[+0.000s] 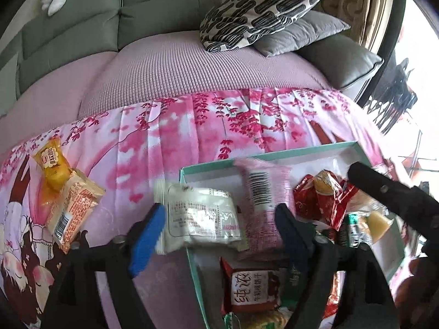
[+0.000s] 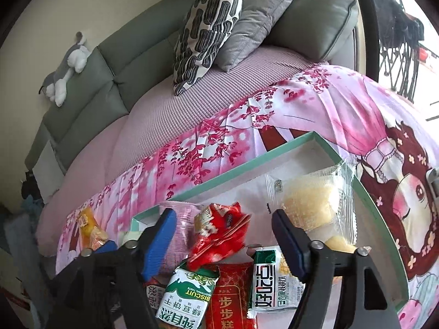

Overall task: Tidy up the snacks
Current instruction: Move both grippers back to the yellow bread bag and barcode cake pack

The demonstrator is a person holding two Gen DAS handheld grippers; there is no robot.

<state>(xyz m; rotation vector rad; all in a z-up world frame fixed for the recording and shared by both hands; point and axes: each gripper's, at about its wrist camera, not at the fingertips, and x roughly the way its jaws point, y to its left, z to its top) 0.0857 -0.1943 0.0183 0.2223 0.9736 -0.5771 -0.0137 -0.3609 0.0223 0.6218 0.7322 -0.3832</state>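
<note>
Snacks going into a teal box (image 2: 241, 174) on a pink floral bedspread (image 1: 192, 126).
Both jaws stand wide, gripping nothing: the left hand-held gripper (image 1: 219, 226) straddles a white packet (image 1: 203, 220) on the box's left rim, the right hand-held gripper (image 2: 223, 235) a red packet (image 2: 219, 235) inside it. Two yellow snacks (image 1: 65, 192) lie far left.

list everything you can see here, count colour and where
box: one, teal rim, white inside, on the blanket
snack packets: several, red, white, pink, green, clear, in the box
white packet: one, across the box's left rim
loose packets: two, yellow and orange, on the blanket left of the box
blanket: one, pink floral, on the sofa
cushions: three, one black-and-white, two grey, far end of the sofa
plush toy: one, grey and white, on the sofa back
left tongs: blue pads, open
right tongs: blue pads, open
</note>
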